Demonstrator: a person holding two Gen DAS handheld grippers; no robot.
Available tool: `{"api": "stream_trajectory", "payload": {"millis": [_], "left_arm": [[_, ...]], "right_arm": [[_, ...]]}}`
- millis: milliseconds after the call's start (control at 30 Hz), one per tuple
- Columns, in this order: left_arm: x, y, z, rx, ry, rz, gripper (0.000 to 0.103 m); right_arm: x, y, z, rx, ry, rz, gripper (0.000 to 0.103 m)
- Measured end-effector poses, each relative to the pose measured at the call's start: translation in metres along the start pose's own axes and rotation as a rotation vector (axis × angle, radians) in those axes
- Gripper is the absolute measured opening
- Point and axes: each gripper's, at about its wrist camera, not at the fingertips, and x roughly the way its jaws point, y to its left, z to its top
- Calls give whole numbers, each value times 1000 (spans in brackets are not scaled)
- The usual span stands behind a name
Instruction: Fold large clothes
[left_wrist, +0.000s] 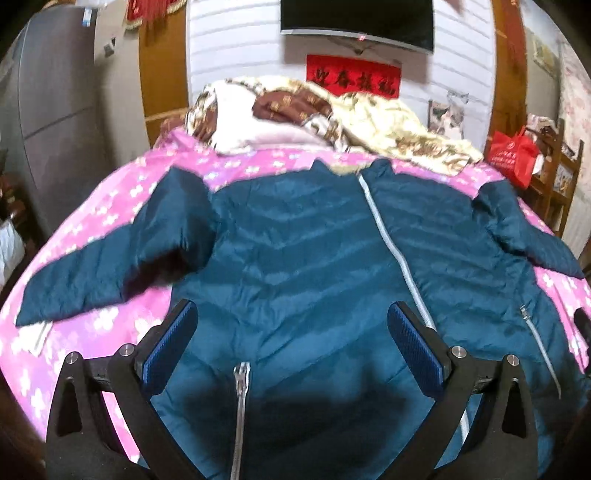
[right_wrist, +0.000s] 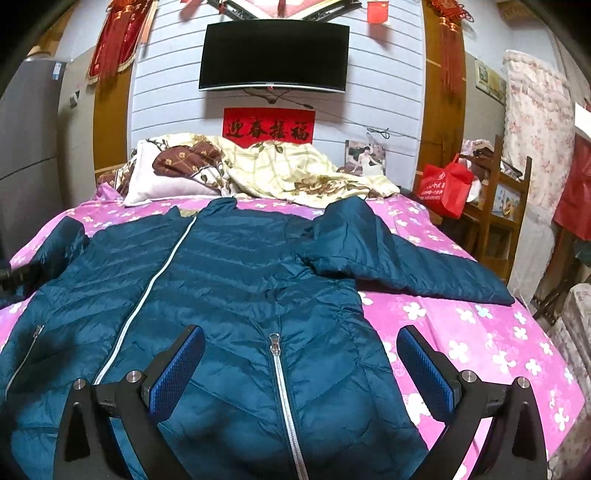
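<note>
Right now my left gripper hangs with its blue-padded fingers spread wide, holding nothing, above the hem of the dark teal quilted puffer jacket. That jacket lies front-up on the pink flower-print bedsheet, zipped shut (both sleeves splayed outward). My right gripper is likewise spread apart and empty, over the jacket's silver pocket zipper, near its right edge.
</note>
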Motion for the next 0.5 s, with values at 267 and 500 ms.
{"api": "stream_trajectory", "payload": {"millis": [267, 500], "left_arm": [[13, 2, -10, 2, 70, -11, 103], [16, 0, -13, 11, 77, -17, 103]], "right_arm": [[2, 5, 2, 12, 4, 4, 103], [4, 9, 1, -12, -6, -5, 103]]}}
